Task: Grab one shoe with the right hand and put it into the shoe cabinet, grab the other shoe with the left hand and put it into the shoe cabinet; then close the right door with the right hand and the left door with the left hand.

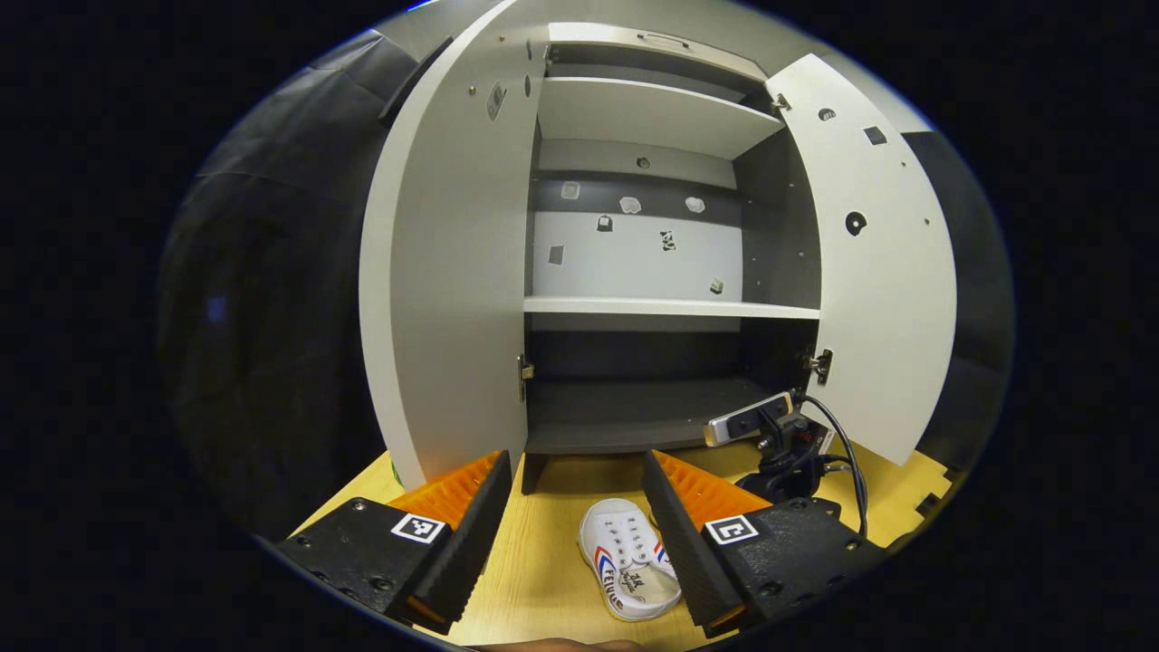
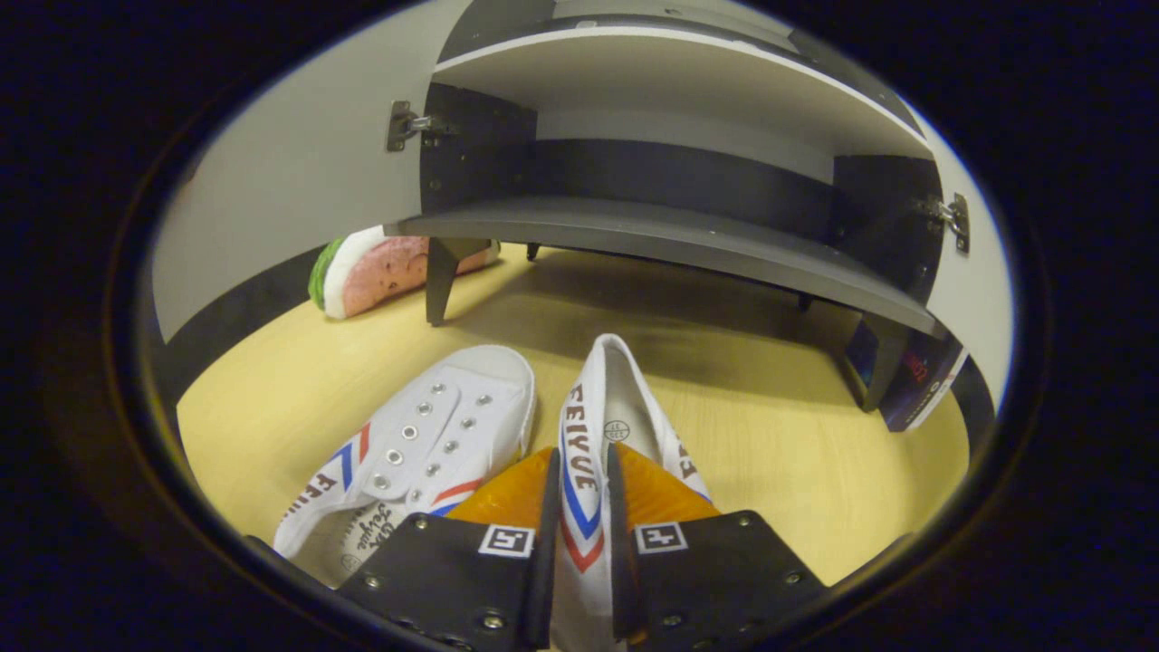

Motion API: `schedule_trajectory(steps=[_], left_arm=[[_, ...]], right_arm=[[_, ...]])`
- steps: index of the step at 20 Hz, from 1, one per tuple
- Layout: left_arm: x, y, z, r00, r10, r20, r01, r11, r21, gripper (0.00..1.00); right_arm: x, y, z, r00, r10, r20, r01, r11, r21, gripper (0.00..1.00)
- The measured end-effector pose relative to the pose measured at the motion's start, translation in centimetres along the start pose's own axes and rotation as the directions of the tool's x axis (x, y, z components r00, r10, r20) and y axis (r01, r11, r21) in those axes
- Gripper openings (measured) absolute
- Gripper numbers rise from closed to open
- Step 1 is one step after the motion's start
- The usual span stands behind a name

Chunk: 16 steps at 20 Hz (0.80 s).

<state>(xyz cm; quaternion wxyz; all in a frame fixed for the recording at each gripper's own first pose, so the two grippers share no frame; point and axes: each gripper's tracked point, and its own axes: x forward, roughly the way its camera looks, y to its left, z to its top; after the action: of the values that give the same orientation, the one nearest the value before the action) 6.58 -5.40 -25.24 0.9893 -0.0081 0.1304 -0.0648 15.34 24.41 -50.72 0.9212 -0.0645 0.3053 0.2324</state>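
We have the right gripper (image 2: pixel 579 507) with jaws clamped on the side wall of one shoe (image 2: pixel 616 426), long axis pointing ahead at the shoe cabinet (image 2: pixel 670 240). Other shoe (image 2: pixel 426 444) lies on the bench (image 2: pixel 797 453) just left. Left gripper (image 1: pixel 579 525) jaws apart above it.

Held shoe (image 2: pixel 589 453): heel end hidden between the right gripper (image 2: pixel 579 471) fingers; second shoe (image 2: pixel 416 453): heel cut off left of them; book (image 2: pixel 910 385): partly behind cabinet foot (image 2: pixel 883 362)

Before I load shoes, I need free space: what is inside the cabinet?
The cabinet shelves look bare; paper tags dot the back panel. The right door hides that bottom corner.
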Motion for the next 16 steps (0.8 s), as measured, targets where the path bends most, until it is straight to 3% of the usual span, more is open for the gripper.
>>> schedule_trajectory(steps=[1, 2, 3, 6, 12, 16], left_arm=[[0.2, -0.1, -0.1, 1.000, -0.001, -0.004, 0.001, 1.000, 0.001, 0.89], [0.2, -0.2, -0.1, 1.000, -0.002, -0.008, 0.002, 1.000, 0.004, 0.89], [0.3, -0.2, -0.1, 1.000, -0.002, -0.010, 0.002, 1.000, 0.010, 0.89], [0.2, -0.3, 0.1, 1.000, -0.003, -0.005, 0.003, 1.000, 0.019, 0.89], [0.5, -1.0, -0.1, 1.000, -0.017, -0.013, 0.017, 1.000, 0.019, 0.89], [0.7, -1.4, -0.2, 1.000, -0.026, -0.012, 0.026, 0.999, 0.032, 0.89]], right_arm=[[0.2, 0.2, 0.0, 1.000, -0.007, -0.015, 0.008, 0.997, 0.080, 0.29], [0.1, 0.0, -0.1, 1.000, 0.005, -0.001, -0.005, 0.993, 0.116, 0.01], [-0.2, 0.0, -0.1, 1.000, 0.015, 0.005, -0.016, 0.992, 0.126, 0.05], [-2.1, 0.6, 0.4, 0.997, 0.055, 0.055, -0.065, 0.979, 0.192, 0.01], [-7.2, 0.5, 3.5, 0.968, 0.101, 0.228, -0.180, 0.916, 0.359, 0.00], [-11.2, -1.1, 7.5, 0.942, 0.037, 0.333, -0.146, 0.941, 0.307, 0.00]])
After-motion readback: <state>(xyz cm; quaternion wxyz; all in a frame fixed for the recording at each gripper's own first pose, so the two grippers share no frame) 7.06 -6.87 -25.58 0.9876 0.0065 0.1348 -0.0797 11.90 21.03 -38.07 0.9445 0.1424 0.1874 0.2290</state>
